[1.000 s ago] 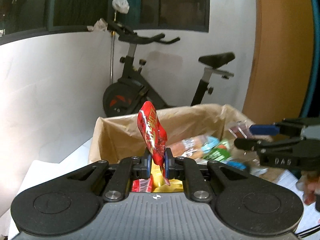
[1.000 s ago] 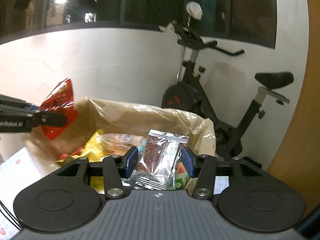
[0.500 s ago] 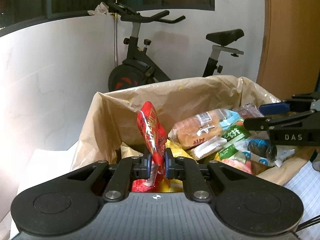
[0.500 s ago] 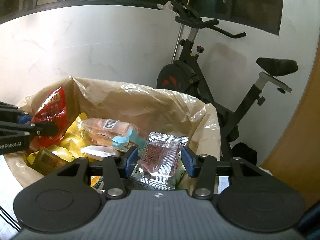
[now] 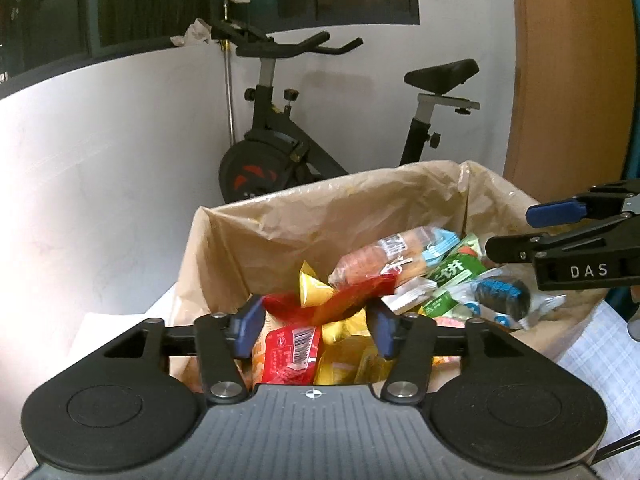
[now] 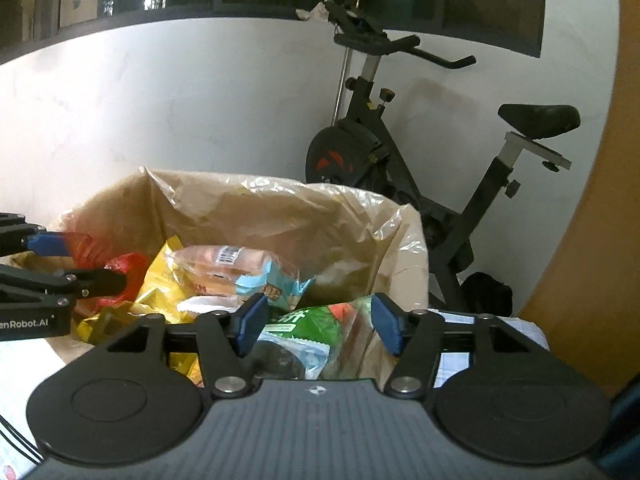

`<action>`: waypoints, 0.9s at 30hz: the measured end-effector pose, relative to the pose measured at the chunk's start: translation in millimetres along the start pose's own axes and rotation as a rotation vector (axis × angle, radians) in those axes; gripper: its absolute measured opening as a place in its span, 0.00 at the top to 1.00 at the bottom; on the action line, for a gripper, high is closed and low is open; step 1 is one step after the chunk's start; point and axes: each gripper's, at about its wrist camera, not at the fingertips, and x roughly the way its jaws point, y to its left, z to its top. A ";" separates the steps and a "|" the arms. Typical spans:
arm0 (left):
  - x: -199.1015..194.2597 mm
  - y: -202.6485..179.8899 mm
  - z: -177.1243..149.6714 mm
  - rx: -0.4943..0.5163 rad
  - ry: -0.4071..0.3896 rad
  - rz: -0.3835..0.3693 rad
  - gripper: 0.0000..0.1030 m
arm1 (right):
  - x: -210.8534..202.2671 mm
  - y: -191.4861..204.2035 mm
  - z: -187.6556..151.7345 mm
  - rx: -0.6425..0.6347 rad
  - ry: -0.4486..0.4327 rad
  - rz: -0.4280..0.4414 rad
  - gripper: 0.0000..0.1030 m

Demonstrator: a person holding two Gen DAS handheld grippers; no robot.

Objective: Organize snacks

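Note:
A brown paper bag (image 5: 320, 216) lined with clear plastic holds several snack packets; it also shows in the right wrist view (image 6: 248, 216). My left gripper (image 5: 314, 326) is open over the bag's near side. A red snack packet (image 5: 352, 292) lies loose between its fingers on top of the pile. My right gripper (image 6: 316, 324) is open and empty over the bag's right side, above a green packet (image 6: 308, 324). A bread packet (image 5: 384, 258) and a dark cookie packet (image 5: 500, 296) lie in the bag.
A black exercise bike (image 5: 304, 132) stands behind the bag against a white wall (image 5: 100, 180). A wooden panel (image 5: 568, 80) rises at the right. White checked paper (image 5: 592, 356) lies under the bag at the right.
Both grippers opened. The left one let go of the red packet, which fell flat onto the pile. The right one let go of the clear brown packet, which is now out of sight.

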 end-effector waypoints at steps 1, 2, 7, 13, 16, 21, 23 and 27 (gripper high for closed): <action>-4.1 0.2 0.2 -0.004 -0.003 -0.001 0.37 | -4.3 0.5 -0.3 0.003 -0.004 0.003 0.31; -9.2 0.5 0.2 -0.011 -0.009 -0.003 0.31 | -8.6 1.2 -0.7 0.007 -0.007 0.008 0.27; -32.5 0.2 -1.7 -0.022 -0.048 0.005 0.15 | -28.6 5.6 -5.6 0.027 -0.017 0.038 0.11; -57.6 -0.6 -6.7 -0.040 -0.070 0.053 0.11 | -49.4 14.6 -15.0 0.051 -0.017 0.046 0.04; -67.8 1.3 -8.1 -0.055 -0.080 0.069 0.10 | -58.8 18.0 -19.8 0.062 -0.021 0.042 0.02; -84.5 1.1 -9.3 -0.054 -0.100 0.099 0.10 | -73.0 23.1 -26.3 0.081 -0.030 0.011 0.01; -91.2 0.6 -9.7 -0.054 -0.108 0.104 0.10 | -79.1 23.1 -27.2 0.094 -0.038 0.004 0.01; -103.9 1.2 -10.4 -0.061 -0.125 0.111 0.10 | -93.7 22.8 -27.7 0.112 -0.060 0.000 0.01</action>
